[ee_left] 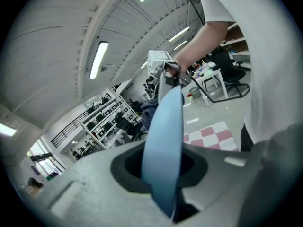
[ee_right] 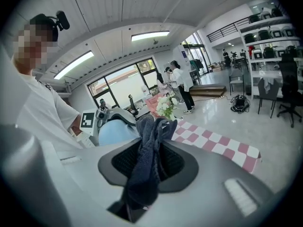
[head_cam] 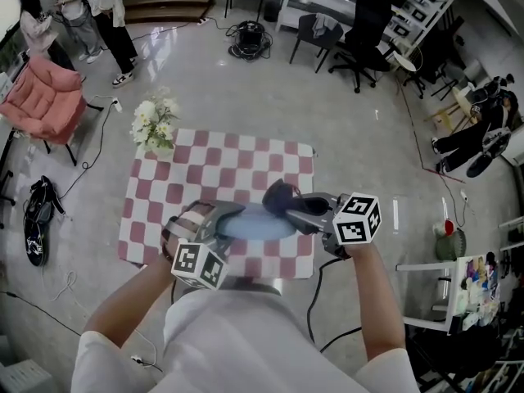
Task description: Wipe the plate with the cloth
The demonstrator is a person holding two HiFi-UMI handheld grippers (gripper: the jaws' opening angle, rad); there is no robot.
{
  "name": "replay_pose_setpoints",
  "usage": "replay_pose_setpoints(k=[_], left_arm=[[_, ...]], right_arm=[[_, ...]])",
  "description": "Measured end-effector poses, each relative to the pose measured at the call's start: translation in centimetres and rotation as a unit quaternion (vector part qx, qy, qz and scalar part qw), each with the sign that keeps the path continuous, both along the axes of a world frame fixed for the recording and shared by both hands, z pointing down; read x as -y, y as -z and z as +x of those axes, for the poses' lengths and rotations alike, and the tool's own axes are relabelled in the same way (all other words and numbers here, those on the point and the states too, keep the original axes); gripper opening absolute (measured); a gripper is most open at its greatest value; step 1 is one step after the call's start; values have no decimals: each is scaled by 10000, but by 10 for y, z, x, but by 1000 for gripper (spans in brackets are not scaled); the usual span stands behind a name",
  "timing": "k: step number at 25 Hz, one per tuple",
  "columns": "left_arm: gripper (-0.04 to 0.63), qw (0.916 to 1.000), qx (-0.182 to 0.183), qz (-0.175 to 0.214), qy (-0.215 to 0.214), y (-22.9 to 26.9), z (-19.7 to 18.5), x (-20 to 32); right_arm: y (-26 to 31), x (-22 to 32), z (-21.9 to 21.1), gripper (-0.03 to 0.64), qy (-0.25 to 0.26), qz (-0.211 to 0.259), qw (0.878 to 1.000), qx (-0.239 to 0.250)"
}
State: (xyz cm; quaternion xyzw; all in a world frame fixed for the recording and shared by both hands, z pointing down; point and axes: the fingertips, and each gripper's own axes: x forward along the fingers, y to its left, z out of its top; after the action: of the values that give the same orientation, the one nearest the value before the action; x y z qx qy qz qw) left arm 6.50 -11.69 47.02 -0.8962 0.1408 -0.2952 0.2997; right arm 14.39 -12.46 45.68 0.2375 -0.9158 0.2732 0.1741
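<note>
- Head view: the left gripper (head_cam: 223,221) has its jaws on the near rim of the pale blue plate (head_cam: 260,222), which seems to be held up off the checked desk (head_cam: 205,166). At the plate's opposite edge, the right gripper (head_cam: 288,206) presses the dark cloth (head_cam: 278,193) against it. Flowers (head_cam: 154,125) stand well beyond the left jaws, and the desk below both pairs of jaws is bare, so there is room for strokes.
- Left gripper view: the jaws are closed on the plate's rim, and the plate (ee_left: 163,141) runs edge-on away from them. It looks stiff, smooth and likely breakable. With only one pinch on the rim it could pivot, so wiping pressure is best kept light and directed towards these jaws.
- Right gripper view: the jaws are clamped on a thick fold of cloth (ee_right: 147,160), and its loose ends flop past the tips. The cloth is soft and limp, so it should mould to the plate (ee_right: 113,131) just beyond.
</note>
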Motion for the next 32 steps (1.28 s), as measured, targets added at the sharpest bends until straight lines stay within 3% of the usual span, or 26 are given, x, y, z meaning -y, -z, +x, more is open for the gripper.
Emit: replay_pose_setpoints(k=[8,15,22,26,32], left_arm=[[74,9986,-154,318,-384,19,4,-8],[73,9972,-218,330,-640,24,10,-13],[72,9947,-269,531,-837,29,10,-18],[72,9938,-116,686,-866,26,9,-18],[72,9951,-68,592,-790,18,3,-12]], right_arm=[[-25,9,19,100,2,-280,9994,-193],[-39,23,25,100,177,-419,9976,-513],[-36,38,-7,100,854,-498,9935,-557],[-44,29,-20,100,1235,-717,9871,-727],[-34,18,-29,101,1539,-767,9828,-679]])
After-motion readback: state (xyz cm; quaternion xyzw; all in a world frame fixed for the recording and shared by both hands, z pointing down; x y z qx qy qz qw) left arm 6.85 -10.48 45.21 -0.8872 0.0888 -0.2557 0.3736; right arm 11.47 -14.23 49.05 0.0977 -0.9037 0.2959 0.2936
